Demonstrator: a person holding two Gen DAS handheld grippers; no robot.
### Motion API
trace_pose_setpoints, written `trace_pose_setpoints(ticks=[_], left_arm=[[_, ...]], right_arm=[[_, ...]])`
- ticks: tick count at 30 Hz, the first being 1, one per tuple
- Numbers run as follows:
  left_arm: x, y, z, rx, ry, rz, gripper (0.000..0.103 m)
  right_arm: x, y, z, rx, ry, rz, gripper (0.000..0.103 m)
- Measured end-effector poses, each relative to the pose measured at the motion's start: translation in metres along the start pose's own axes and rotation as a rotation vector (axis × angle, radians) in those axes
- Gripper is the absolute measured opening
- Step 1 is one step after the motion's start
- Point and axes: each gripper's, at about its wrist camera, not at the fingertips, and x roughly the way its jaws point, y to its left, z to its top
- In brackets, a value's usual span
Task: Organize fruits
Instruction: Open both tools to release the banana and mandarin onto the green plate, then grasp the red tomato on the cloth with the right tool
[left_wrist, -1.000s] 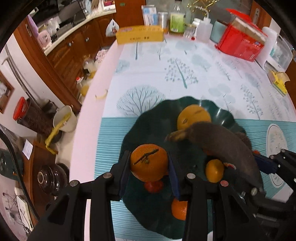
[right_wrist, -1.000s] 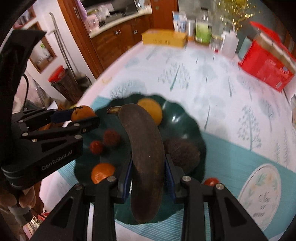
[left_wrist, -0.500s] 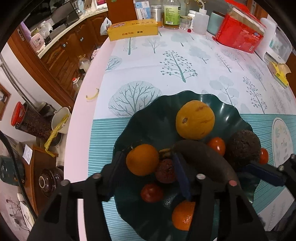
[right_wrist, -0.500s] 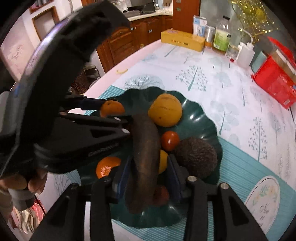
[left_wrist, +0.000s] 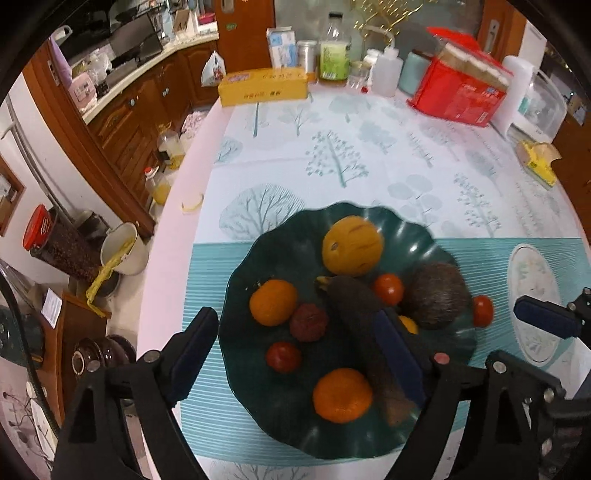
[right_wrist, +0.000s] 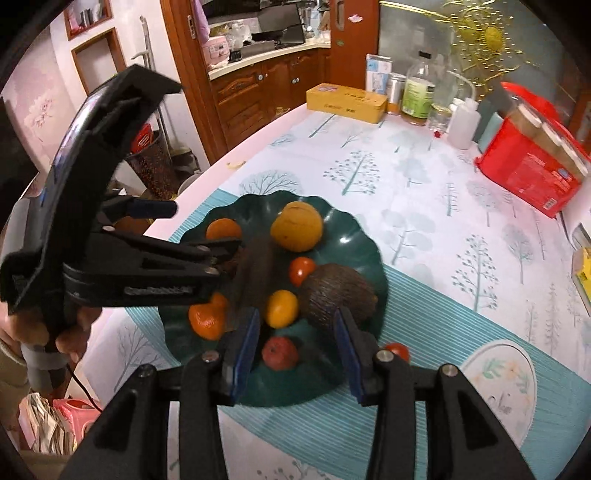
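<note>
Broadly, the tabletop (left_wrist: 369, 155) with its tree-print cloth carries a dark green scalloped plate (left_wrist: 255, 258) near its front edge — all but one of the fruits lie in it. Over the plate the left hand-held gripper (left_wrist: 295, 350) stands wide, its jaws having just been opening, with nothing pressed between the pads. The right hand-held gripper (right_wrist: 295, 343) hangs over the near rim of the plate, its jaws parted and clear of the fruit; a small red fruit (right_wrist: 279, 352) lies on the plate below the gap. In the plate, a dark overripe banana (left_wrist: 360, 328) lies lengthwise down the middle, a rough brown round fruit (left_wrist: 436, 295) to its right, a large yellow-orange one (left_wrist: 351, 245) at the far side. Smaller still — two oranges (left_wrist: 272, 302), a dark red lychee-like fruit (left_wrist: 308, 322) and small tomatoes (left_wrist: 388, 288); one more tomato (left_wrist: 482, 311) sits off the right rim
</note>
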Motion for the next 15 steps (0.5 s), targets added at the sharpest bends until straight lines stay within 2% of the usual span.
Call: trace_pose_setpoints(ticks=[5,10,15], left_arm=[[-0.031,-0.017,0.006,0.016,-0.05,-0.019,0.09],[-0.064,-0.042,0.015,0.027,-0.112,-0.072,0.096],[-0.093,-0.067,0.027,0.031,-0.163,-0.129,0.096]], right_arm=[[-0.022,-0.01,-0.004,0.024,-0.041,-0.03,0.043],[-0.051,-0.021,-0.006,0.026,-0.096,-0.065,0.043],[-0.09,-0.036,-0.004,0.012,-0.172,-0.103,0.043]])
